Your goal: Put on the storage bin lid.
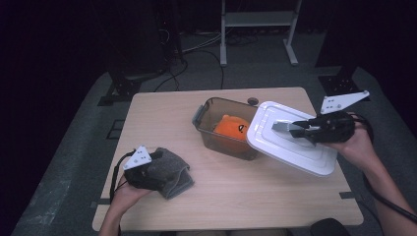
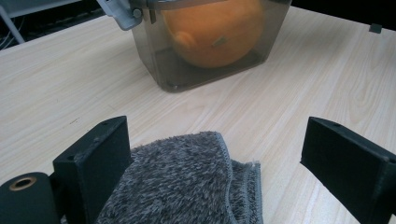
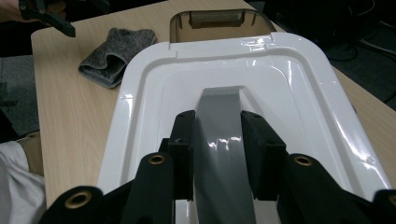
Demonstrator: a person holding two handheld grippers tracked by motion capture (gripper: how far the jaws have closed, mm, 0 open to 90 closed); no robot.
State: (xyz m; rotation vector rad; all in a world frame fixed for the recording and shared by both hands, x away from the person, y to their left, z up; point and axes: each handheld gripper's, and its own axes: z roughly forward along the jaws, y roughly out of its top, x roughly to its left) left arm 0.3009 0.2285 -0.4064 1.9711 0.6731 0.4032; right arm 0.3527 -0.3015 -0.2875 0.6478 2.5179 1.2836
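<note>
Here the right gripper point(image 3: 217, 154) clamps the grey handle point(image 3: 218, 140) of a glossy white lid point(image 1: 290, 140) — rectangular, round-cornered, tilted.

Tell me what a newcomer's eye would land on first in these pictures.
First, the white lid, held tilted above the table's right side, the right tool clamped on its grey handle. Next, the orange toy inside the smoky clear container at the table's middle, partly under the lid's edge. Last, the grey towel folded at the near left, with the left tool open around it.
</note>
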